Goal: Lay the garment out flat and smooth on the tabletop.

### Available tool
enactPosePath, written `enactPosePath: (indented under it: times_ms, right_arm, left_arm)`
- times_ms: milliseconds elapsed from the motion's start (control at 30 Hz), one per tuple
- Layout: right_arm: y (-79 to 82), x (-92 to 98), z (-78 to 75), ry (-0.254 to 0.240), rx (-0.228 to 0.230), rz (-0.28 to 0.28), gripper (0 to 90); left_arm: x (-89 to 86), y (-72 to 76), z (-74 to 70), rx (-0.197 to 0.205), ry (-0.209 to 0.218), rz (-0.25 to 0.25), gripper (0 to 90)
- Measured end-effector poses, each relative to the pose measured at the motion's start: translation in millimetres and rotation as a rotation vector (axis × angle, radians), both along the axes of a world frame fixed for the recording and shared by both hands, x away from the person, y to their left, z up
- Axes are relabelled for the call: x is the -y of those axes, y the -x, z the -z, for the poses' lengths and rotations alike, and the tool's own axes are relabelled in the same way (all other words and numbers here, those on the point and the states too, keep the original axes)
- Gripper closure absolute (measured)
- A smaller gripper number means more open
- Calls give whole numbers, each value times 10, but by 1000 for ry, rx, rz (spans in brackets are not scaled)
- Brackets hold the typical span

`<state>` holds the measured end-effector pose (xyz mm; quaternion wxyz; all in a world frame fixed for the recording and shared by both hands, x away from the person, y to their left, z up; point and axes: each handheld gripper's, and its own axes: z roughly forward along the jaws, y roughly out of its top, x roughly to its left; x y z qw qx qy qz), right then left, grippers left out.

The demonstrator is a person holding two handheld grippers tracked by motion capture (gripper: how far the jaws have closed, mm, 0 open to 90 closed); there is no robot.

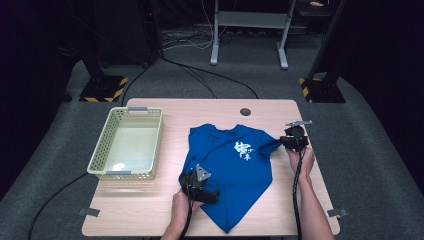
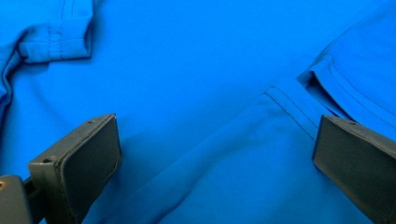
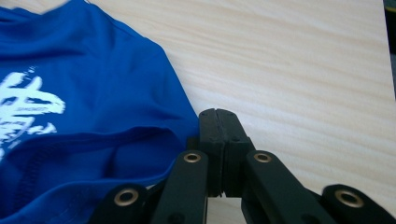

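The shirt lies flat on the desk. My left gripper hovers with jaws wide over it; my right gripper is closed on nothing beside the sleeve, so I may miss the fabric.

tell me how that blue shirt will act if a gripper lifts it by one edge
The shirt will probably sag and drape: it lies flat with soft folds and creases. It looks thin, so likely light. It may drag across the smooth wooden table rather than lift whole.
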<state>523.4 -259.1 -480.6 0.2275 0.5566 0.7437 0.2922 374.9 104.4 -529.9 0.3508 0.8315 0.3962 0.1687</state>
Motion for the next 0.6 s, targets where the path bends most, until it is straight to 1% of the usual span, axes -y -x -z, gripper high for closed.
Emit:
enactPosePath:
  times_ms: [100, 133, 167, 233, 267, 300, 367, 400, 467, 533, 600]
  right_arm:
    - [-3, 60, 49, -4, -17, 19, 893]
    - [2, 77, 53, -7, -20, 29, 870]
    - [7, 88, 45, -6, -22, 39, 816]
    - [36, 85, -13, -10, -13, 40, 779]
    - [53, 68, -59, -6, -6, 36, 731]
    - [68, 35, -112, -1, -2, 32, 702]
    - [104, -62, -219, -4, 8, 1, 655]
    - [117, -127, -266, 5, 10, -19, 609]
    - [138, -263, -330, 8, 18, -54, 575]
    - [138, -413, -331, 20, -11, -96, 511]
    - [126, -547, -274, 46, -46, -130, 496]
  left_arm:
    - [0, 0, 0, 0, 0, 0, 6]
    - [0, 0, 0, 0, 0, 0, 6]
    - [0, 0, 0, 0, 0, 0, 6]
    - [0, 0, 0, 0, 0, 0, 6]
    - [0, 0, 0, 0, 0, 0, 6]
    - [0, 0, 0, 0, 0, 0, 6]
    - [1, 0, 0, 0, 0, -1, 6]
    - [1, 0, 0, 0, 1, -1, 6]
    - [0, 0, 0, 0, 0, 0, 6]
    - [0, 0, 0, 0, 0, 0, 6]
    - [0, -1, 0, 0, 0, 0, 6]
